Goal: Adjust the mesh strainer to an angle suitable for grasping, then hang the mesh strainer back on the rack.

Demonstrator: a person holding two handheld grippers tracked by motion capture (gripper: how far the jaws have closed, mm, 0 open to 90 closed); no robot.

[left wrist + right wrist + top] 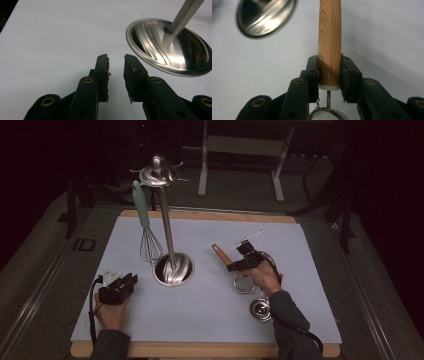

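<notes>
- At 4 o'clock from the rack base [173,269], my right gripper [329,72] clamps the strainer's wooden handle [329,37].
- Whisk [146,227] hung; strainer unhung.
- Left gripper [116,67] narrowly open, empty.

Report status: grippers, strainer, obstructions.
Right gripper shut on strainer's wooden handle. Left gripper open, empty, beside rack base. Whisk hangs on rack; nothing blocking.
</notes>
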